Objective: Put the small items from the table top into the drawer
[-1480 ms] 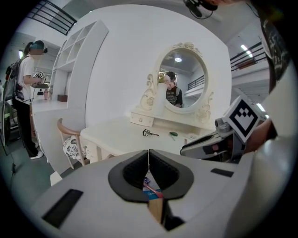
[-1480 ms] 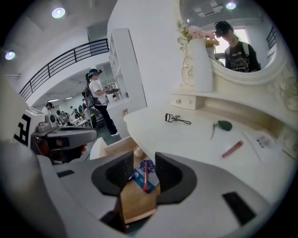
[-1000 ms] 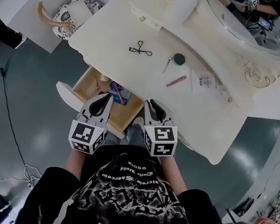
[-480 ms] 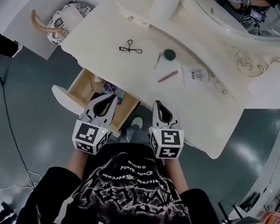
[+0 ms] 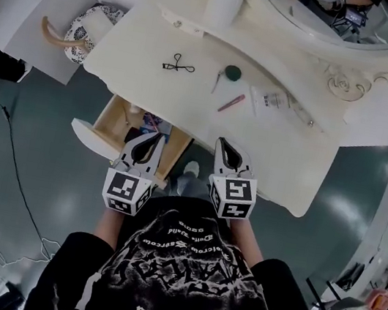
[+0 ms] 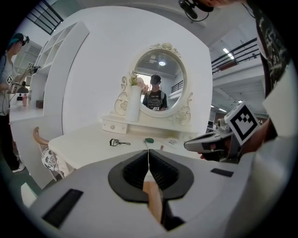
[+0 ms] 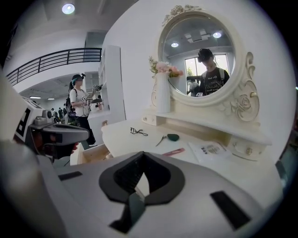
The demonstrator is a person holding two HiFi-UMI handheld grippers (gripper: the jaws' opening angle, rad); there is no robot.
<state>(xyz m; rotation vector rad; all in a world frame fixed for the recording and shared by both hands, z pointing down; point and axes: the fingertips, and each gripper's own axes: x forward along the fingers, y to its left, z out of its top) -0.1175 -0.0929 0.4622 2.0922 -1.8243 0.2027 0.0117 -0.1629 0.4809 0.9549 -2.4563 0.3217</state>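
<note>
On the cream dressing table [image 5: 188, 105] lie a black eyelash curler [image 5: 178, 65], a green round-headed tool [image 5: 230, 72], a pink stick [image 5: 231, 103] and a white packet [image 5: 272, 100]. The same curler [image 7: 138, 132], green tool [image 7: 172, 137] and pink stick [image 7: 173, 152] lie ahead in the right gripper view. The wooden drawer [image 5: 114, 120] stands pulled out at the table's front left with a few items inside. My left gripper [image 5: 155, 138] [image 6: 148, 160] hovers shut and empty over the drawer's right part. My right gripper [image 5: 226, 144] [image 7: 143, 154] is shut and empty at the table's front edge.
A round mirror [image 5: 338, 13] and a white vase [image 5: 225, 0] stand at the table's back, above a raised shelf with small drawers [image 7: 242, 151]. A patterned stool [image 5: 91, 21] sits to the left. A person [image 7: 79, 107] stands farther back on the left.
Both grippers have shifted a little to the right along the table's front, away from the drawer's middle. The right gripper's jaws look narrower than a second ago.
</note>
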